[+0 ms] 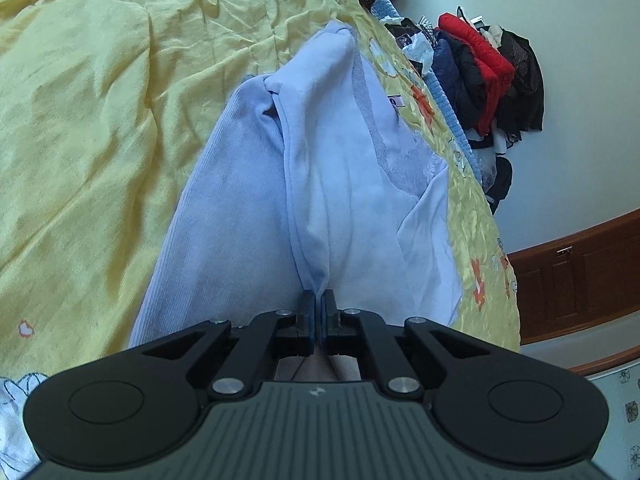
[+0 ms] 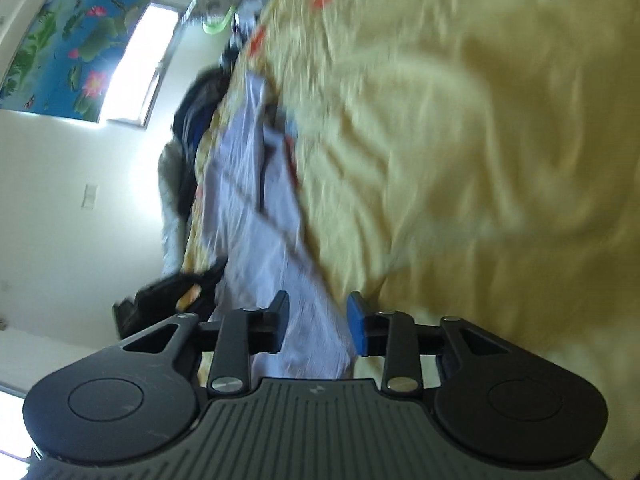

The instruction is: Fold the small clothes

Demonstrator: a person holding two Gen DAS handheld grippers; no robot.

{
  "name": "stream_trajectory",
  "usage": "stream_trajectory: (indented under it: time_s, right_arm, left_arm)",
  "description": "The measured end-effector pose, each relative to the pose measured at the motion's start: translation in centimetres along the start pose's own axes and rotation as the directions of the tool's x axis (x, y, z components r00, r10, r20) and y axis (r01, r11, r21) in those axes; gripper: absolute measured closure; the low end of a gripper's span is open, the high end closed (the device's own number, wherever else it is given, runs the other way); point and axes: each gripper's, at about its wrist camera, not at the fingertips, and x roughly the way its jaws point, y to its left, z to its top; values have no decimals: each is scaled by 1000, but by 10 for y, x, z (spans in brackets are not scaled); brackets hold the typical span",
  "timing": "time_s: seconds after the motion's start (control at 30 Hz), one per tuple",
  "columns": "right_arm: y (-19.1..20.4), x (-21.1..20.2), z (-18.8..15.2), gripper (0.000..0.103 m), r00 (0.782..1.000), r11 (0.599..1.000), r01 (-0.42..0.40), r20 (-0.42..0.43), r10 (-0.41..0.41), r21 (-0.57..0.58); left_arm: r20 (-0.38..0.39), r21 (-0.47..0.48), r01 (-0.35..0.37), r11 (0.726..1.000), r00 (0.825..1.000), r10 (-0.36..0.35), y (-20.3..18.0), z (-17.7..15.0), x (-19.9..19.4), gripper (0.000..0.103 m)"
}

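Here we have the left gripper pinched tight on a hem fold of the pale blue garment, which stretches away from its pads across the yellow bedspread. Our right gripper stands parted, the cloth lying loose between its pads, while farther off dark and red clothes pile at the wall

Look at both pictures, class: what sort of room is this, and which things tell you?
Most likely a bedroom. A crumpled yellow flowered bedspread fills most of both views, clothes are heaped in a pile against the wall beside it, and a lotus-pond picture hangs next to a bright window.
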Motion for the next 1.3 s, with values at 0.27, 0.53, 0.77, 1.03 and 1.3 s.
stream_trajectory:
  time_s: [0.27,0.53,0.77,1.03,1.3]
  right_arm:
    - [42,65,-11,65,977,983,-114,-194,85,-143]
    - [24,83,-22,77,959,995,-50,-282,24,-87]
    - [89,73,21,49,970,952,-183,-200,135,-245]
    - [137,174,126,39,994,940,-27,-111,-11,-340]
    - [87,208,162,57,992,977,74,-90,-93,-201]
  left_arm:
    - [6,28,-29,999,1000,29,-7,0,-1,100]
    - [79,247,-131,960,990,114,-31,-13,-8,99]
    - [309,555,-335,762,933,185,-87,-71,-47,99]
    - [87,827,-78,556,996,11,-135,-183,-6,99]
    - [-14,756,5,654,1000,9,-109,-173,16,98]
